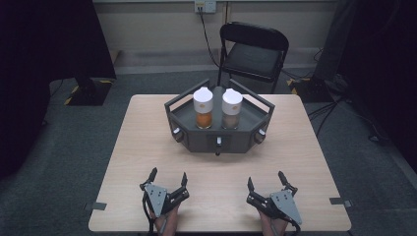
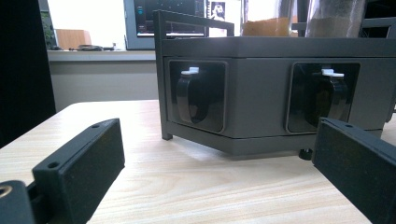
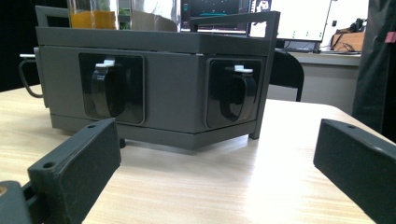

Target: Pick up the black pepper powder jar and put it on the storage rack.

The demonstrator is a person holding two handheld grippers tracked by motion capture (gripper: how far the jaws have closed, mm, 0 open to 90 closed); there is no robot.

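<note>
Both grippers rest with jaws spread wide and empty on the pale wooden surface [image 1: 147, 142].

In the high view the left gripper [image 1: 168, 178] sits at lower left of centre and the right gripper [image 1: 266, 181] at lower right, well apart from the dark grey angular tray [image 1: 219, 137] at mid-frame. The tray holds two white-capped jars, one with orange contents [image 1: 203, 108], one with brownish contents [image 1: 231, 109], side by side. A black folding chair [image 1: 253, 51] stands beyond the surface on grey carpet [image 1: 74, 147], below a wall socket [image 1: 205, 6].
</note>
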